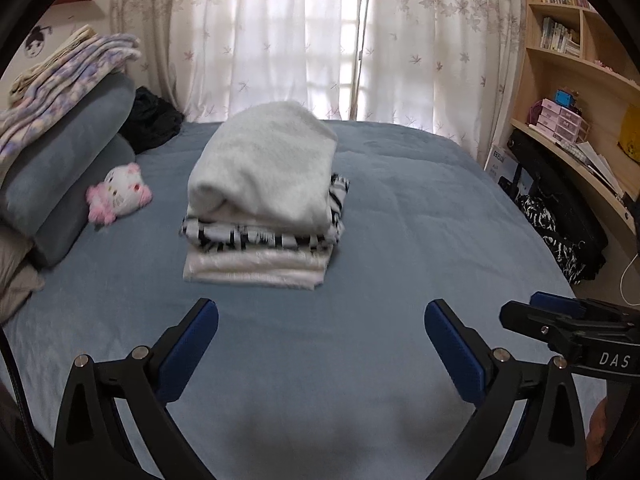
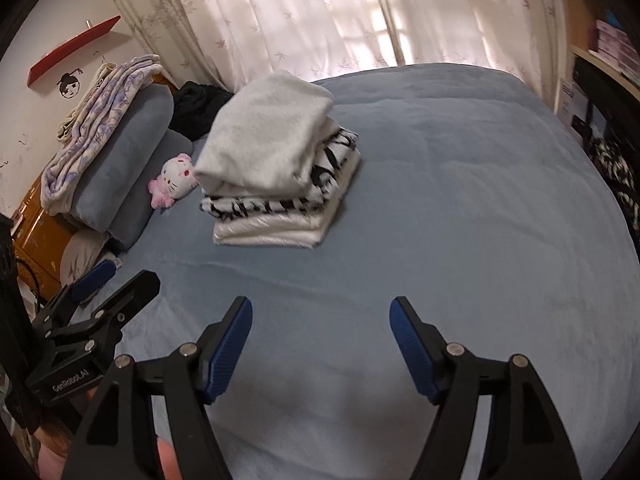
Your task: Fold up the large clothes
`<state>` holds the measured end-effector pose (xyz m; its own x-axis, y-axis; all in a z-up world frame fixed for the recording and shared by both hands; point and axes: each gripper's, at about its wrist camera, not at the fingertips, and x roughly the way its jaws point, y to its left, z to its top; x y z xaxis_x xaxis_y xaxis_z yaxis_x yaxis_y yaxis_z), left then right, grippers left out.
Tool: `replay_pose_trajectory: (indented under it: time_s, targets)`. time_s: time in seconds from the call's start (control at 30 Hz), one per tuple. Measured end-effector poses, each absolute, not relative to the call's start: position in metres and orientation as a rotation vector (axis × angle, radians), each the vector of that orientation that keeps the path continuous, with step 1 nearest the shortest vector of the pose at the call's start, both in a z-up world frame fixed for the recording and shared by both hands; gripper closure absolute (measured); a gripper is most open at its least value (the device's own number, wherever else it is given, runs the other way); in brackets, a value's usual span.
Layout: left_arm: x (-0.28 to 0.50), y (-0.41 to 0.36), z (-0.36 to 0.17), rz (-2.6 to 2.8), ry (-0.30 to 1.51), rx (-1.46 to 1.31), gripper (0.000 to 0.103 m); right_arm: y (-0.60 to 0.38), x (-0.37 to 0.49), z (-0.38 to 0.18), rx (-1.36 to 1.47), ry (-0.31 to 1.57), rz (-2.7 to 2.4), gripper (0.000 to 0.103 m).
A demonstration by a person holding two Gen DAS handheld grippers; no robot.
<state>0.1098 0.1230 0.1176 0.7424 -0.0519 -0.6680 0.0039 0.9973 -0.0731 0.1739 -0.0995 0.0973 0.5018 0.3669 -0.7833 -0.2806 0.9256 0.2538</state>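
With 3 folded clothes [image 1: 260,196] stacked on the bed [image 1: 400,220] ahead of both grippers, the left gripper [image 1: 321,312] and right gripper [image 2: 321,312] gape empty, so folding looks finished.

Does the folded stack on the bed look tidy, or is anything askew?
Slightly askew. The white top piece sits skewed on the stack, overhanging the striped piece on the left while the stripes poke out at right. Nothing spilled or damaged.

Bedroom: bed [image 1: 400,184], pillows [image 1: 68,160], curtains [image 1: 280,40]
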Motion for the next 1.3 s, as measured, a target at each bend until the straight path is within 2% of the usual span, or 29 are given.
replay_pose_trajectory:
  time_s: [0.2,0.4,1.3]
  targets:
    - [0.062,0.095,0.078,0.015,0.763,-0.05,0.001,-0.12,0.128,0.069,0.059,0.95,0.339,0.028]
    - [0.031,0.077,0.062,0.015,0.745,-0.067,0.001,-0.136,0.094,0.056,0.046,0.9,0.282,0.028]
    - [0.0,0.066,0.06,0.052,0.761,-0.048,0.001,-0.151,0.053,0.051,0.068,0.851,0.246,0.027]
